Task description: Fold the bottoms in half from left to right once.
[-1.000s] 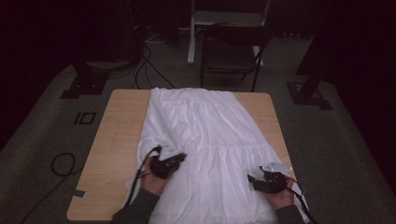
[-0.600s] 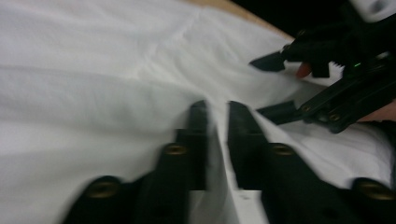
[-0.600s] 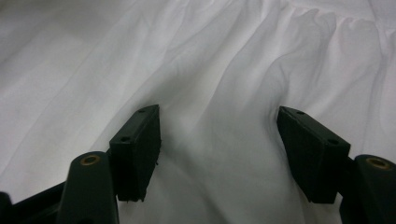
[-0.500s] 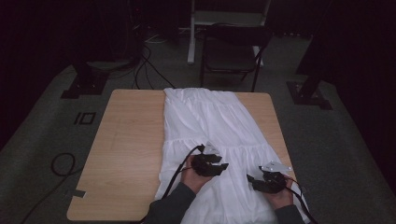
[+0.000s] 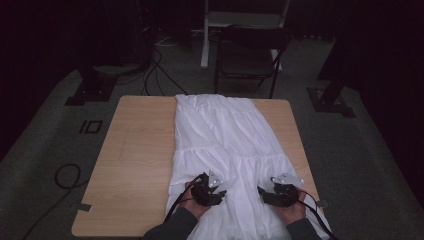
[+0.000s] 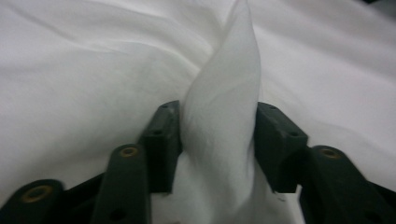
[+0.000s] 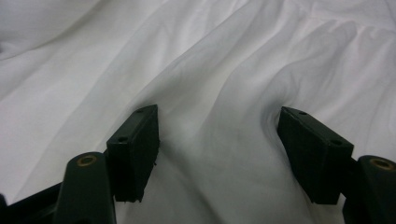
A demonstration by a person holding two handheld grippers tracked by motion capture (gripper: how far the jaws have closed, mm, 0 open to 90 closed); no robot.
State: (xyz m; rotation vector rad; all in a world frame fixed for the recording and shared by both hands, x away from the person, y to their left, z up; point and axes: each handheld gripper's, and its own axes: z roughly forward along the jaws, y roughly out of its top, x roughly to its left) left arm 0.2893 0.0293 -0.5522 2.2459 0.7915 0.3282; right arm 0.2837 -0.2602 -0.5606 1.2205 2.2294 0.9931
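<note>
While the white skirt point(image 5: 230, 150) lies folded lengthwise on the right half of the table point(image 5: 135, 165), the left gripper point(image 5: 210, 189) has just been opening — a ridge of cloth stands between its jaws. The right gripper point(image 5: 281, 190) rests wide on the near hem; cross-folds seem left.

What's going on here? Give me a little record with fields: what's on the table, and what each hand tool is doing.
Surface: wooden table
Item: white garment, spread lengthwise down the table's right part, near end over the front edge
Left gripper: on the garment's near part; jaws have just been opening, with a raised fold of cloth between them
Right gripper: on the garment near its right edge; jaws open, pressed down onto cloth, nothing pinched
Behind the table: dark chair
</note>
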